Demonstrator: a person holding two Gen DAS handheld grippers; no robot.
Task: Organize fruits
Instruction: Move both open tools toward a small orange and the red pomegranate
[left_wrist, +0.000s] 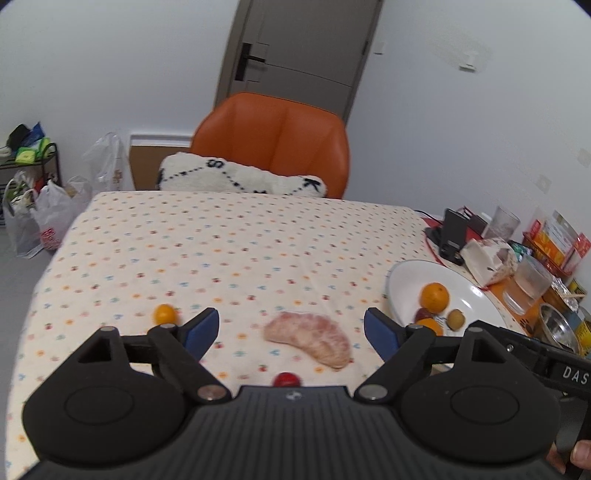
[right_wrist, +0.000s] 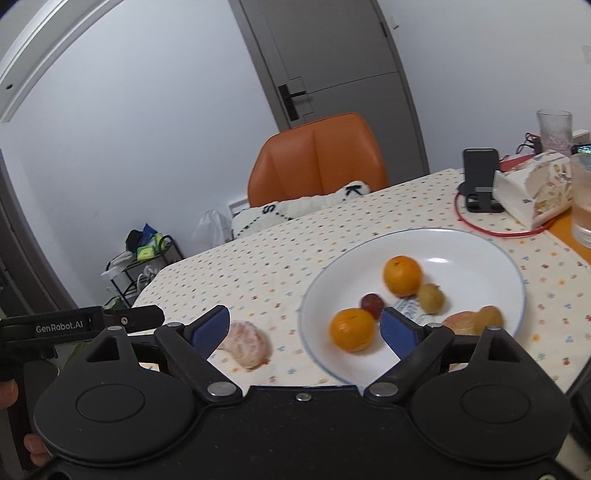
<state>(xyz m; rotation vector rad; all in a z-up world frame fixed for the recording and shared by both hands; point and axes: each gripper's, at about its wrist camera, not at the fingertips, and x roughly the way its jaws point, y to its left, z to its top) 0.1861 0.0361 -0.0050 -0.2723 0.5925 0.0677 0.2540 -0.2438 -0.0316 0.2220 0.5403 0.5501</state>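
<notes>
Counts, relative to white plate (right_wrist: 491, 254):
- In plate: two oranges (right_wrist: 402, 276) (right_wrist: 352, 329), one dark red fruit (right_wrist: 372, 305), two greenish-brown fruits (right_wrist: 431, 298) (right_wrist: 489, 319), one pink peeled segment (right_wrist: 461, 323).
- Left of plate, on cloth: one pink peeled segment (left_wrist: 309, 338), one small orange fruit (left_wrist: 164, 314), one red fruit (left_wrist: 286, 379).

A white plate (right_wrist: 491, 258) with a thin blue rim sits on the right of the tabletop (left_wrist: 221, 251). In it lie two oranges (right_wrist: 402, 275) (right_wrist: 352, 329), a small dark red fruit (right_wrist: 372, 303) between them, a greenish-brown fruit (right_wrist: 431, 297) just right of the far orange, and at the near right rim a pinkish piece beside a tan round fruit (right_wrist: 489, 319). Left of the plate, a peeled pink pomelo segment (left_wrist: 310, 338) lies flat on the cloth. Further left rests a small orange kumquat (left_wrist: 164, 314); a red cherry-like fruit (left_wrist: 286, 379) lies nearest.
</notes>
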